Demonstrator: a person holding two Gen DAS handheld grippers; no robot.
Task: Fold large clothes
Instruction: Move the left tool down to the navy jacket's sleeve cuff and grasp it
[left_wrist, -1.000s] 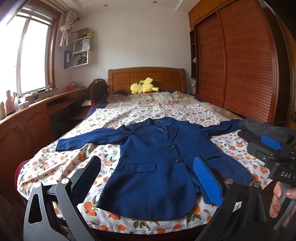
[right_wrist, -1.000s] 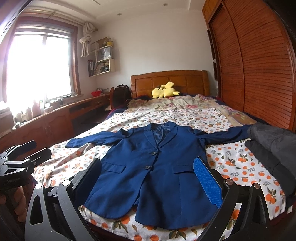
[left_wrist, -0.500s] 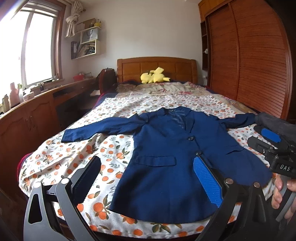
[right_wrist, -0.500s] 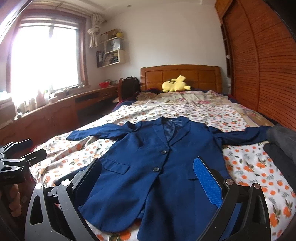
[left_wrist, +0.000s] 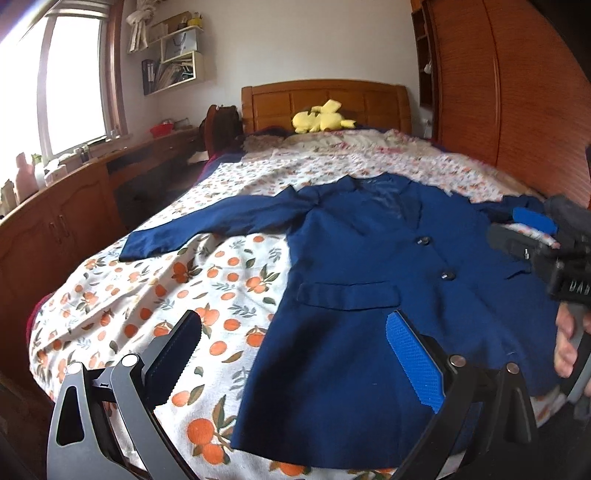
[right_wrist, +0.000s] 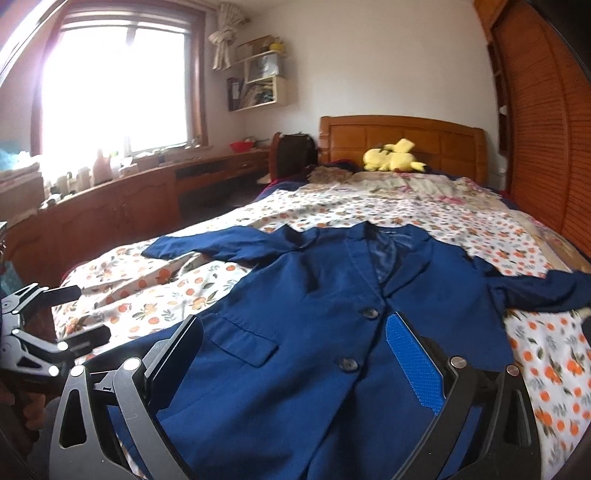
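Observation:
A navy blue blazer (left_wrist: 362, 280) (right_wrist: 332, 306) lies flat and face up on the bed, buttoned, with both sleeves spread out sideways. My left gripper (left_wrist: 295, 354) hovers open above the blazer's lower left hem and the orange-print sheet (left_wrist: 147, 295), holding nothing. My right gripper (right_wrist: 295, 354) hangs open over the blazer's lower front, near its two buttons. The right gripper also shows at the right edge of the left wrist view (left_wrist: 532, 236), held by a hand (left_wrist: 565, 343). The left gripper appears at the left edge of the right wrist view (right_wrist: 55, 317).
A yellow plush toy (left_wrist: 323, 118) rests by the wooden headboard (left_wrist: 325, 99). A wooden counter with bottles (right_wrist: 110, 192) runs along the left under the window. A louvred wardrobe (left_wrist: 517, 103) stands on the right. A dark bag (right_wrist: 295, 155) sits beside the headboard.
Both grippers have moved forward and lower toward the blazer, which now fills more of each view. Both stayed open; the blazer has not moved.

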